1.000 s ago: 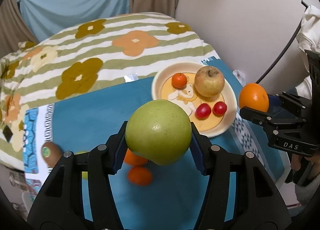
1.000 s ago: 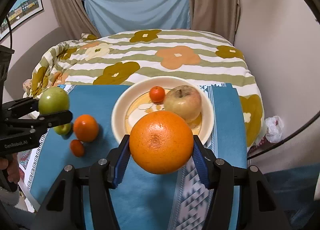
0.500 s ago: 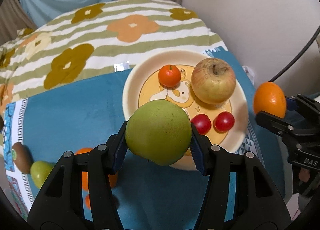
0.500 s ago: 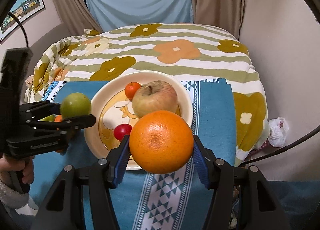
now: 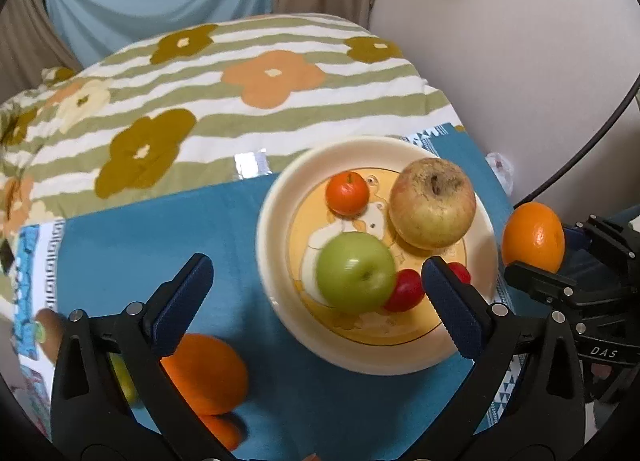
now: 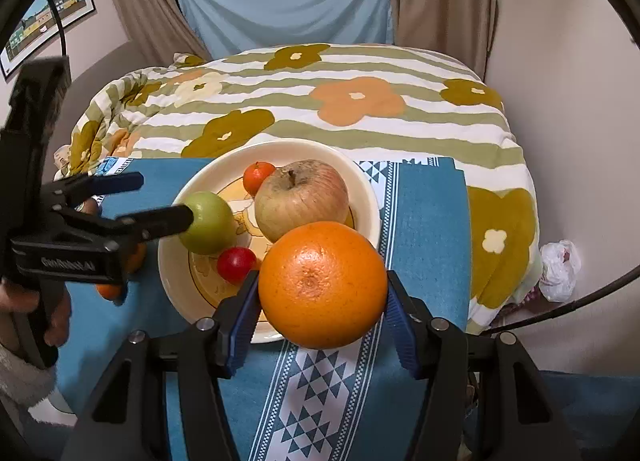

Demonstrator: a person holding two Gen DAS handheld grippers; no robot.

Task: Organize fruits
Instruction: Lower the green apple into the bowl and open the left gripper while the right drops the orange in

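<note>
A cream plate (image 5: 276, 181) (image 6: 360, 181) on a blue cloth holds a green apple (image 5: 355, 273) (image 6: 208, 221), a large yellow-red apple (image 5: 432, 203) (image 6: 302, 199), a small tangerine (image 5: 346, 193) (image 6: 258, 177) and red cherry tomatoes (image 5: 404, 291) (image 6: 236, 264). My left gripper (image 5: 316, 293) (image 6: 160, 199) is open and empty above the plate's near left side, the green apple lying free between its fingers. My right gripper (image 6: 322, 307) (image 5: 560, 257) is shut on a big orange (image 6: 322, 284) (image 5: 533, 236) just right of the plate.
On the blue cloth (image 5: 160, 241) left of the plate lie an orange (image 5: 208, 373), a smaller tangerine (image 5: 224, 431), a small green fruit (image 5: 122, 379) and a kiwi (image 5: 48, 327). A flowered striped blanket (image 5: 240, 81) lies behind. A wall stands close on the right.
My left gripper opened and let go of the green apple, which now rests on the plate. My right gripper moved slightly closer to the plate with the orange.
</note>
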